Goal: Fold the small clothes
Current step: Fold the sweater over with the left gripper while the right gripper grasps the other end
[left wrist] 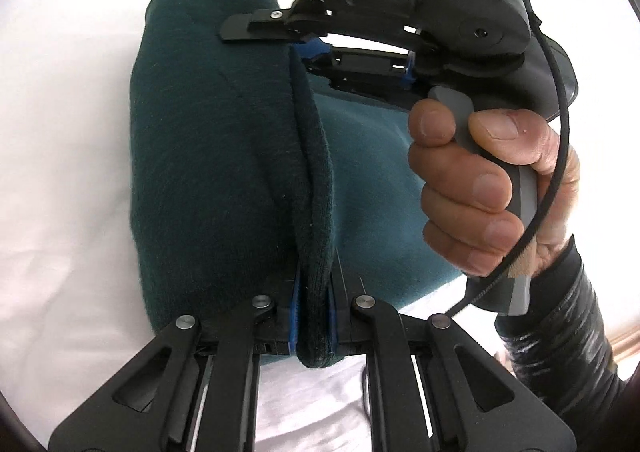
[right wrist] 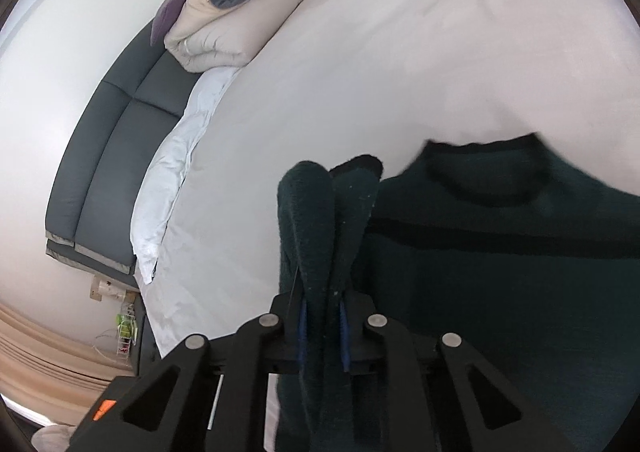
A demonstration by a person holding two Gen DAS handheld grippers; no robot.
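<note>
Left wrist view: the dark green sweater (left wrist: 208, 156) lies on the white bed (left wrist: 72, 132), a folded edge clenched in the left gripper (left wrist: 314, 316). The right gripper (left wrist: 308, 48) pinches the same edge farther along. A folded duvet (right wrist: 236, 28) sits near the headboard (right wrist: 116, 140).

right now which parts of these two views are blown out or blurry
Left wrist view: the white bedsheet is overexposed, nearly featureless; the dark green sweater and right gripper are sharp. Right wrist view: the sweater's neckline is smeared with motion blur, the folded duvet is fairly crisp, and the fisheye bends the grey headboard into a curve.
</note>
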